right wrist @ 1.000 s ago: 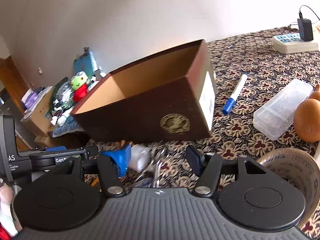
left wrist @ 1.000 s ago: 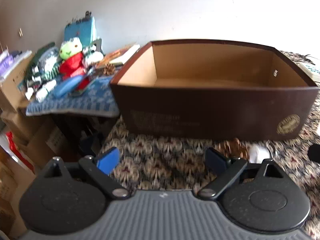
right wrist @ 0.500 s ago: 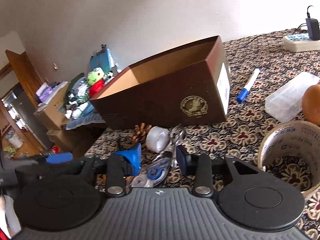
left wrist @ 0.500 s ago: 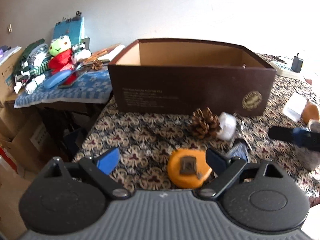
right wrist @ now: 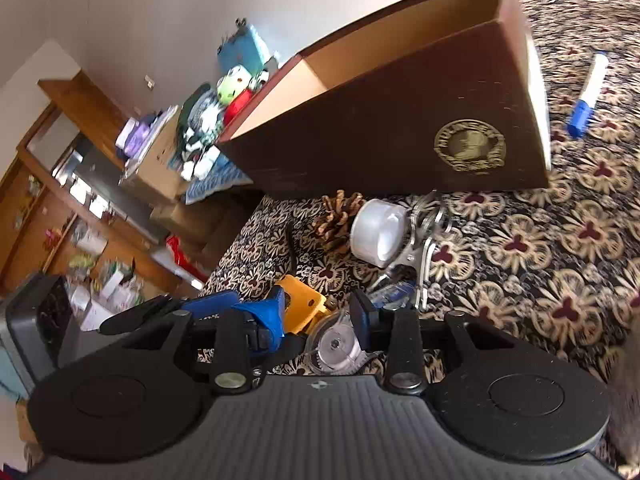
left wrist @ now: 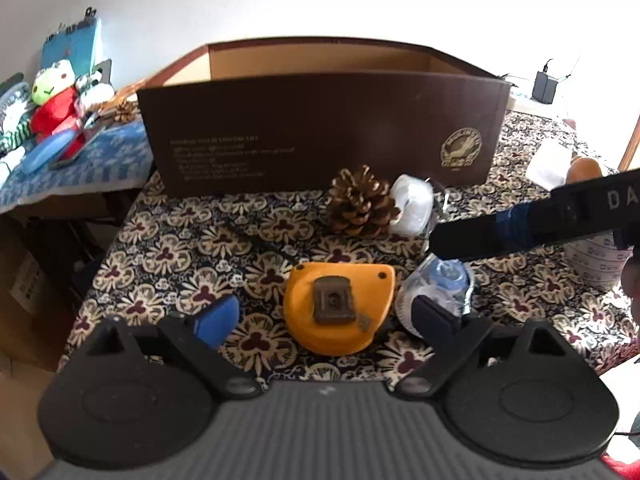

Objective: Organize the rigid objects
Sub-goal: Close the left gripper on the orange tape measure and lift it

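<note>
Both tongs dropped toward the surface's left edge: left tongs (left wrist: 326,320) wide around tape measure (left wrist: 338,306); right tongs (right wrist: 318,316) narrowed, holding nothing yet.

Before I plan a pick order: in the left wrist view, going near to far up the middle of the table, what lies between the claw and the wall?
Orange tape measure → pine cone → brown cardboard box, its front wall first, then its open inside.
</note>
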### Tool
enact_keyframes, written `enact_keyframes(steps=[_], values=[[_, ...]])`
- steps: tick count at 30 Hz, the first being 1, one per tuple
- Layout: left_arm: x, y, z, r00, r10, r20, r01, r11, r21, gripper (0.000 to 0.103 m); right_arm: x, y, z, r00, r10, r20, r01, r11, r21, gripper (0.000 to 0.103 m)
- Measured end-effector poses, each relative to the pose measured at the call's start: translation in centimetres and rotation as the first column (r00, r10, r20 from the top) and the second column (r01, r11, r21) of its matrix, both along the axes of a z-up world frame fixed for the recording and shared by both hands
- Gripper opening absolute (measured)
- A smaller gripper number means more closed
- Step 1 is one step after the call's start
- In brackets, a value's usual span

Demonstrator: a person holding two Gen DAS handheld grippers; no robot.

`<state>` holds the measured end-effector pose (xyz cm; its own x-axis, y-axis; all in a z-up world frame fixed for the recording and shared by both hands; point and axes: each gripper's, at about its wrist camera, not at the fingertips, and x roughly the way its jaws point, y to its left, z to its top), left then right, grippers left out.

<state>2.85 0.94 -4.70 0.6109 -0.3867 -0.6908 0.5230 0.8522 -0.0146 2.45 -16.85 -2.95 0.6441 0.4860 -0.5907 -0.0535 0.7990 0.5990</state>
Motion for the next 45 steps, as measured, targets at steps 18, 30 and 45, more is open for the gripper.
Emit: enact_keyframes(steps=[18, 30, 45], values=[[0.3, 0.9, -0.8, 0.999, -0.043, 0.002, 0.043, 0.993, -0.111, 0.066, 1.6, 1.6, -0.6, 0.994, 0.100, -0.033, -0.102, 0.994, -0.042, 0.018], [0.2, 3.1, -0.6, 1.000, -0.016, -0.022, 0.011, 0.975, -0.223, 0.062, 2.0, 1.4, -1.2, 0.994, 0.091, -0.067, -0.087, 0.994, 0.066, 0.022], [0.7, 2.3, 0.6, 0.998, -0.056, 0.007, 0.056, 0.962, -0.267, 0.016, 1.3, -2.0, -2.8, 0.985, -0.008, -0.171, 0.063, 0.946, 0.317, 0.021]])
